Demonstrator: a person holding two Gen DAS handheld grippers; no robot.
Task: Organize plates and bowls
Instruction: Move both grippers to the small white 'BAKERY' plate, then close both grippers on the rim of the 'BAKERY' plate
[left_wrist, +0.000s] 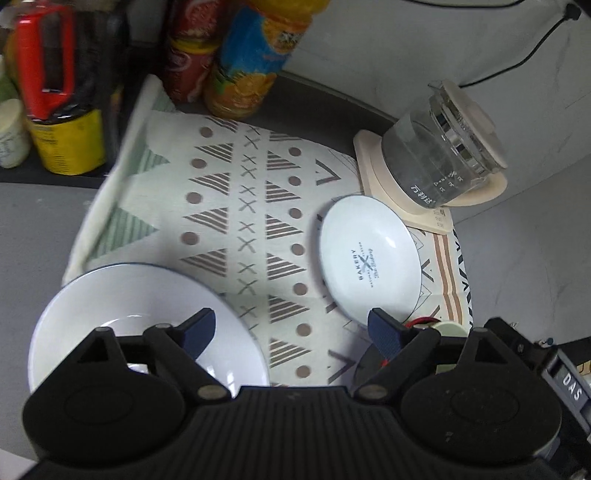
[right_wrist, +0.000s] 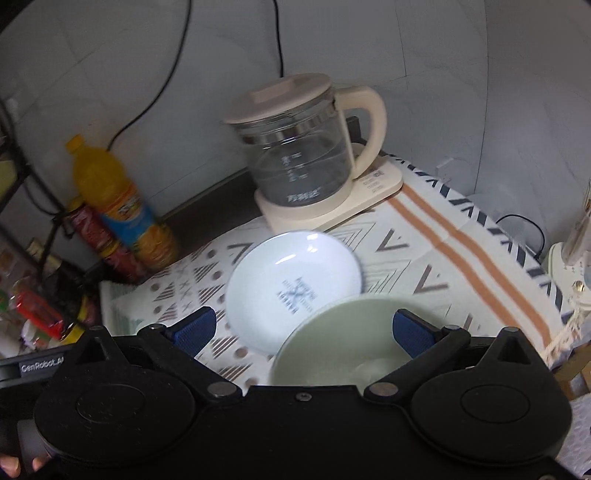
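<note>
While my left gripper (left_wrist: 291, 328) and right gripper (right_wrist: 303, 328) both gaped wide and held nothing, the small printed plate (left_wrist: 369, 258) lay just before the kettle (left_wrist: 443, 147), the white plate (left_wrist: 140, 325) and green bowl (right_wrist: 343, 343) nearer me, all unstacked.

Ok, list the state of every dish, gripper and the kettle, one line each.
left gripper: open, nothing between the fingers.
right gripper: open, above the green bowl, not gripping it.
large white plate: flat on the cloth, empty.
small bakery plate: flat on the cloth, empty.
green bowl: upright, apparently empty.
kettle: on its base, lid closed.
</note>
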